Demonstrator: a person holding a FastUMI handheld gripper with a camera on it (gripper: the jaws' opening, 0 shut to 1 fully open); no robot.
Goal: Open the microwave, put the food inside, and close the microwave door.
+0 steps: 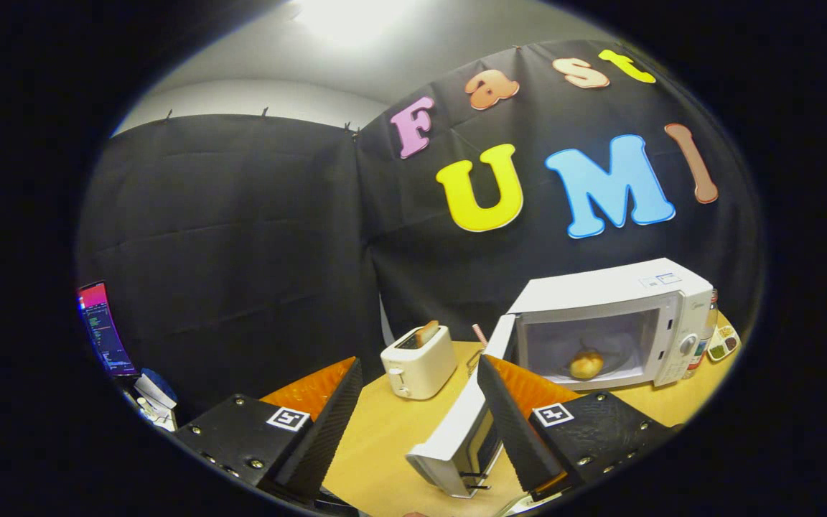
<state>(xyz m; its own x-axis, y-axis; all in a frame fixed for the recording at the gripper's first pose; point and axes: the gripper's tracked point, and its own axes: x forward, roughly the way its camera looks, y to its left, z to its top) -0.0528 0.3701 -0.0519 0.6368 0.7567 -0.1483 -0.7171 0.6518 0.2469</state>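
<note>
Microwave door stands swung open between the fingers of the claw, which is released, holding nothing. Beyond, the microwave on the table contains the bread roll. A toaster stands left.

the hand-held black two-finger gripper has its jaws spread wide apart, with nothing clamped between them. the left finger is a black ribbed wedge with an orange outer face, tapering upward to a point. the right finger has the same form and leans slightly inward at the tip. each finger is bolted to a black base block carrying a square black-and-white marker tag, one per side.
</note>
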